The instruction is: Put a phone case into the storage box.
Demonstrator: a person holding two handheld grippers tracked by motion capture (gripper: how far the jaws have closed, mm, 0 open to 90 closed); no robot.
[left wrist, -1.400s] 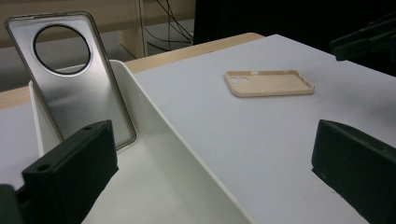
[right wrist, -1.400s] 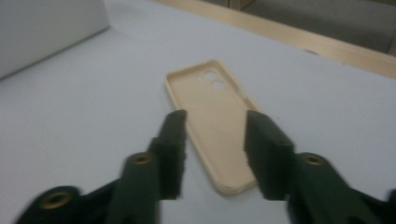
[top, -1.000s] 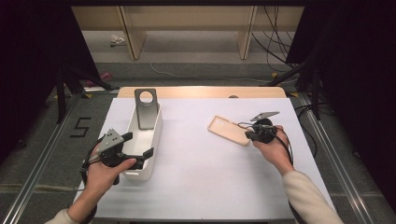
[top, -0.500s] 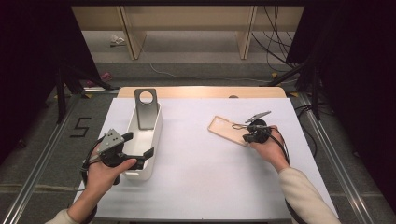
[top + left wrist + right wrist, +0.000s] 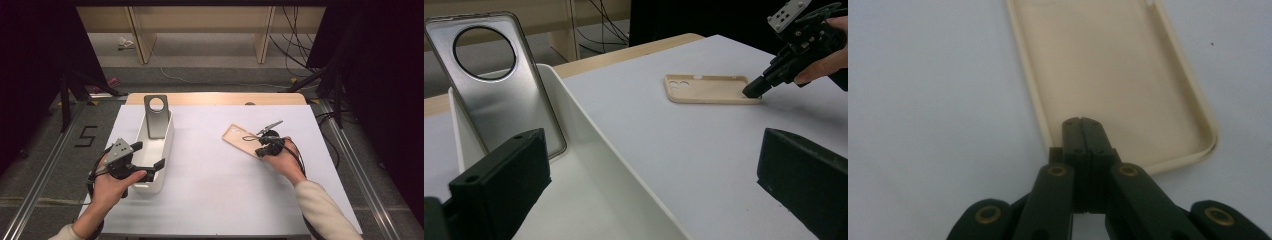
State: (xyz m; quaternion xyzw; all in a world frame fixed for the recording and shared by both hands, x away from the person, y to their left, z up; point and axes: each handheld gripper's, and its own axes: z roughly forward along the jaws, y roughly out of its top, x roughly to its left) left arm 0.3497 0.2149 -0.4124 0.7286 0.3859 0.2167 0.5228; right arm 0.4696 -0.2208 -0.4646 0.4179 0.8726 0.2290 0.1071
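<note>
Shifted slightly down and toward the beige phone case (image 5: pixel 244 140) since a second ago: right tongs (image 5: pixel 259 147), now with tips resting at the near end of that case. Left tongs (image 5: pixel 149 156) unchanged, parked at the near end of the white tray (image 5: pixel 167 145).

Right tongs (image 5: pixel 1082 131) closed tight, jaws pressed flat together with nothing between them, tips lying on the inner floor of the case just inside its rounded end rim. Seen from the left gripper view, right tongs (image 5: pixel 755 90) angled down from the hand, tip touching the case's end wall.

Beige phone case (image 5: pixel 711 89) lying flat and hollow side up on the white counter (image 5: pixel 215 190), right of centre, camera cut-outs at the end away from the tongs. Well apart from the tray.

Left tongs wide open, jaws standing far apart, gripping nothing; one jaw over the tray's interior, the other out over bare counter beside the tray's wall.

Silver phone case (image 5: pixel 156 116) with a large round hole leaning upright against the far end of the tray (image 5: pixel 589 165).
</note>
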